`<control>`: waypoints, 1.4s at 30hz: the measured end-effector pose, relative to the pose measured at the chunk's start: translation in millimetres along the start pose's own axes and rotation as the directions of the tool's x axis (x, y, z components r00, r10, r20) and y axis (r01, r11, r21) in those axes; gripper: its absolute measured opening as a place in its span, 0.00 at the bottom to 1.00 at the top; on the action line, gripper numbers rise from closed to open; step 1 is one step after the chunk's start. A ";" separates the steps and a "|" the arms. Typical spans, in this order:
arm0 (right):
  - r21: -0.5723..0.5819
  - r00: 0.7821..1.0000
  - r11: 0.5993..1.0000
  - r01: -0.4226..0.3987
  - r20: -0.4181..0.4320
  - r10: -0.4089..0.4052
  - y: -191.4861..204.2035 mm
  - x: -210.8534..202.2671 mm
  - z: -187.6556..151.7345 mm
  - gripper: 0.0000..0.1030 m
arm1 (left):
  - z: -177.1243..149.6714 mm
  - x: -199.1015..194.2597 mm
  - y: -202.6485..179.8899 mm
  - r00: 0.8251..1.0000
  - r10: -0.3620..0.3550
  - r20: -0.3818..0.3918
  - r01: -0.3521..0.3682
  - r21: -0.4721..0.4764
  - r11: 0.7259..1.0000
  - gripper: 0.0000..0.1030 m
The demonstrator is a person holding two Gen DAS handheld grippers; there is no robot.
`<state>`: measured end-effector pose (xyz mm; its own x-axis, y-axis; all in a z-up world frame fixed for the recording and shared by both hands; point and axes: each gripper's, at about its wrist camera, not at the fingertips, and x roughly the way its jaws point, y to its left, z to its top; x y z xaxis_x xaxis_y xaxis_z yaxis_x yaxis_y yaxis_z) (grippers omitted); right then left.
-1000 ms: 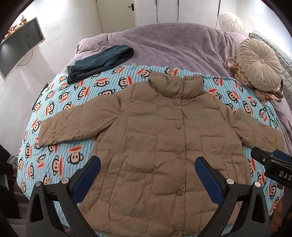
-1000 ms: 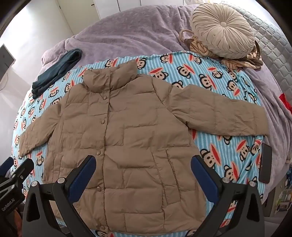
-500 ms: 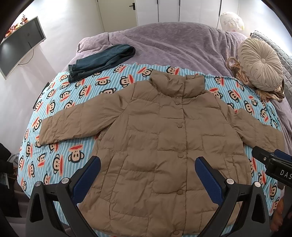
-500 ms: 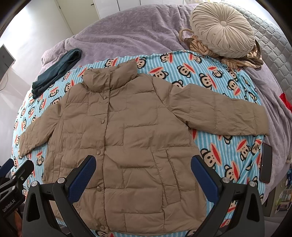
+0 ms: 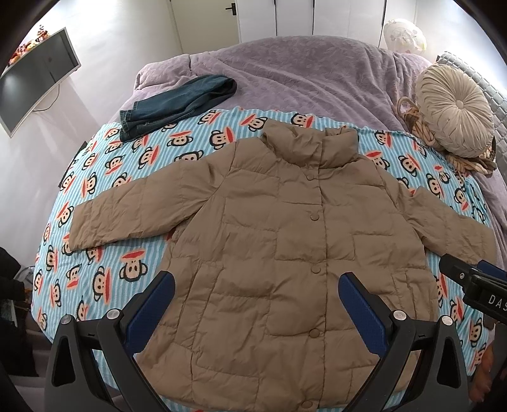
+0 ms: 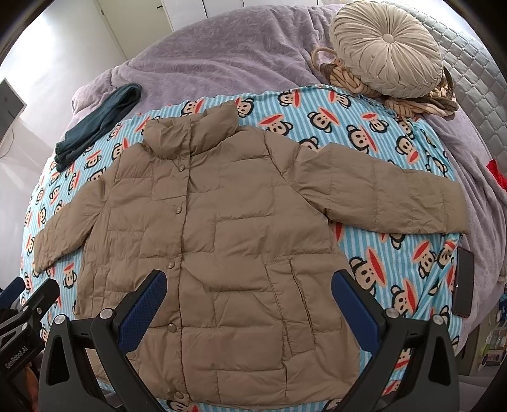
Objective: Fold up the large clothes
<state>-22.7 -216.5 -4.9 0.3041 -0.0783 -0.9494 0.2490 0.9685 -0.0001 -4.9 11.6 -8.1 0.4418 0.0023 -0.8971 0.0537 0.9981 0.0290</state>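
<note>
Jacket (image 5: 285, 241): a tan quilted jacket was laid flat, front up and snapped shut, on the monkey-print sheet; both sleeves were spread out to the sides, the collar pointed away from the cameras.
Left gripper (image 5: 256, 304): was held above the jacket's lower hem, its blue-padded fingers (image 5: 155, 304) wide apart, nothing between them.
Right gripper (image 6: 248, 301): was held likewise over the hem, jaws spread wide and empty; its black body was also seen at the edge of the left wrist view.
Sheet (image 5: 104, 177): a blue-striped sheet printed with monkey faces was spread across the near half of the bed.
Blanket (image 5: 301, 73): a lilac blanket covered the far half of the bed.
Jeans (image 5: 177, 104): a folded pair of dark jeans was laid at the sheet's far left edge, partly on the blanket.
Cushion (image 6: 386, 47): a round pleated beige cushion was set on a woven basket (image 6: 336, 73) at the far right.
Phone (image 6: 462, 282): a dark phone was left at the sheet's right edge, near the right sleeve cuff.
Room: a screen (image 5: 35, 88) was mounted on the white left wall; a white door with a dark handle (image 5: 231, 9) was seen beyond the bed.
</note>
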 end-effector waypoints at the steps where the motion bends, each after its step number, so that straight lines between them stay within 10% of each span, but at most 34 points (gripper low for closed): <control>1: 0.001 1.000 1.000 -0.001 -0.001 0.001 0.4 0.5 -0.9 1.00 | 0.1 0.1 0.1 1.000 -0.002 -0.003 0.002 -0.001 1.000 1.00; 14: 0.002 1.000 1.000 -0.014 -0.009 0.014 -0.7 6.6 -4.1 1.00 | -0.5 2.6 1.3 0.984 -0.037 -0.174 0.033 -0.026 0.999 1.00; 19: 0.003 1.000 1.000 -0.019 -0.016 0.019 -1.4 7.9 -2.5 1.00 | -0.8 3.3 1.0 0.997 -0.024 -0.067 0.022 -0.020 1.000 1.00; 42: -0.001 0.999 1.000 -0.023 -0.030 0.023 5.6 3.4 3.0 1.00 | -0.4 0.2 0.1 0.997 -0.009 -0.077 0.007 -0.028 1.000 1.00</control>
<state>-17.5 -212.1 -7.2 0.2818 -0.0484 -0.9582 0.2411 0.9702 0.0220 -5.1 11.7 -8.5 0.3710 -0.0020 -0.9286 0.0315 0.9995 0.0104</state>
